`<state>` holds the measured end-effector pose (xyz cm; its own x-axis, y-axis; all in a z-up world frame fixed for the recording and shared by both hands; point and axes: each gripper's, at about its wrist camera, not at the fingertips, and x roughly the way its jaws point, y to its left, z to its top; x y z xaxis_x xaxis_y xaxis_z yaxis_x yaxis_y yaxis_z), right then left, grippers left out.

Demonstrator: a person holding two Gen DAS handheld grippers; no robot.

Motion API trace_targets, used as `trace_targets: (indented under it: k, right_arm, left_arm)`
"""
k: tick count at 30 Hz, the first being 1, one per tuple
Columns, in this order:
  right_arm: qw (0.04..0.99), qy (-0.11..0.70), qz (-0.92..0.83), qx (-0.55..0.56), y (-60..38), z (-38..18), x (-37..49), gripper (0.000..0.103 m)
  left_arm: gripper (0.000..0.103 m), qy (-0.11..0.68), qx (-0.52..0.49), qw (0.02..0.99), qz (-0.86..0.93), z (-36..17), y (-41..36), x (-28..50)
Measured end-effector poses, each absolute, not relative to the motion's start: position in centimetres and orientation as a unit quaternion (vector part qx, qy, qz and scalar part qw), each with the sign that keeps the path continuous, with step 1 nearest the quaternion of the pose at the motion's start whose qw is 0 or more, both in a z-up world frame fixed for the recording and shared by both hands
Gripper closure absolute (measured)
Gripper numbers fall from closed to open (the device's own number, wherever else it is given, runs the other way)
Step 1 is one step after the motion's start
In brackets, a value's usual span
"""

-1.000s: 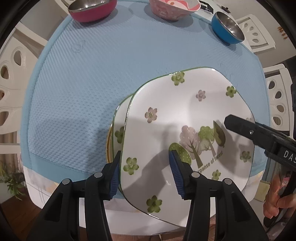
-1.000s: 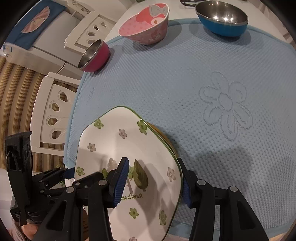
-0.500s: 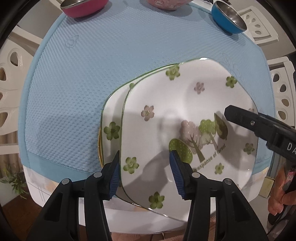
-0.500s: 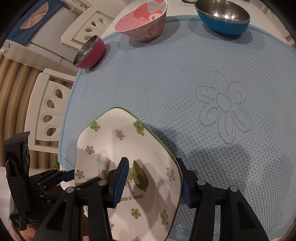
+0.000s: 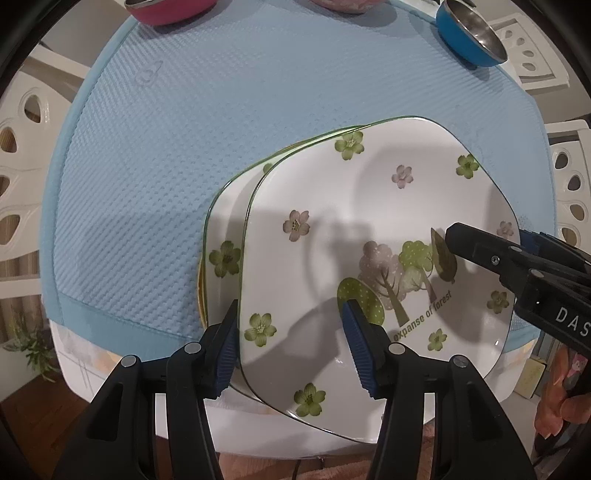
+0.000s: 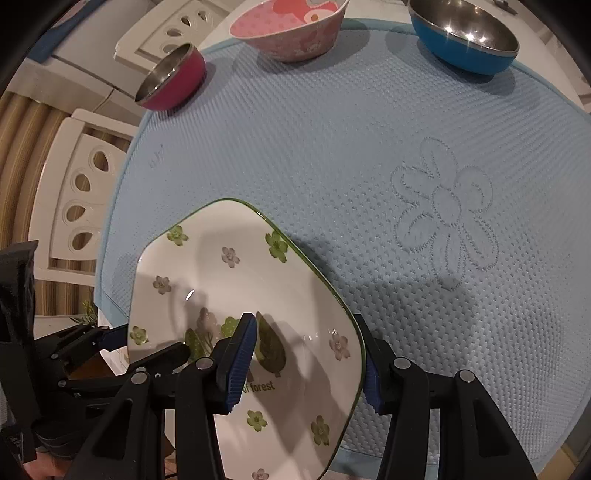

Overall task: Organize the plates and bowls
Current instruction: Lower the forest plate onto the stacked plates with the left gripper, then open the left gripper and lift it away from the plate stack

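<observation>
A white flowered plate [image 5: 369,221] with a tree print lies tilted on top of a stack at the mat's near edge. A matching plate [image 5: 225,236] and a yellow rim [image 5: 200,288] peek out at its left. My left gripper [image 5: 291,343] straddles the top plate's left rim; its jaws are opening, and the pads no longer press on the rim. In the right wrist view, my right gripper [image 6: 306,358] is shut on the same plate [image 6: 240,295], one pad on its face and one behind its right rim.
A magenta bowl [image 6: 173,77], a pink bowl [image 6: 291,29] and a blue bowl [image 6: 465,40] stand along the far edge of the blue mat [image 6: 332,147]. White chairs [image 6: 74,192] ring the table. A person's hand [image 5: 561,398] holds the right gripper.
The top plate has shifted over the stack: more of the matching plate shows at its left, and the yellow rim once visible at its right is covered. The left jaws stand slightly wider.
</observation>
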<state>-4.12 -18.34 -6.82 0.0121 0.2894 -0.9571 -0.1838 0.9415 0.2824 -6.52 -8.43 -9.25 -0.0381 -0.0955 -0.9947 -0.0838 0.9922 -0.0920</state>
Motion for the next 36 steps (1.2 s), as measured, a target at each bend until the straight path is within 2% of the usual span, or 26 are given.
trace_targets:
  k: [22, 26, 36]
  right_arm:
    - [0.692, 0.698, 0.178, 0.059, -18.6, -6.4, -4.2, 0.053]
    - [0.693, 0.695, 0.18, 0.069, -19.1, -6.0, -4.3, 0.053]
    - [0.695, 0.694, 0.173, 0.079, -20.1, -5.7, -4.6, 0.052]
  left_arm:
    - [0.049, 0.744, -0.031, 0.667, 0.014, -8.4, -11.8, -5.5]
    - [0.042, 0.737, -0.027, 0.675, 0.023, -7.5, -11.6, -5.3]
    - [0.041, 0.737, -0.045, 0.673, 0.029, -7.5, -11.3, -5.1]
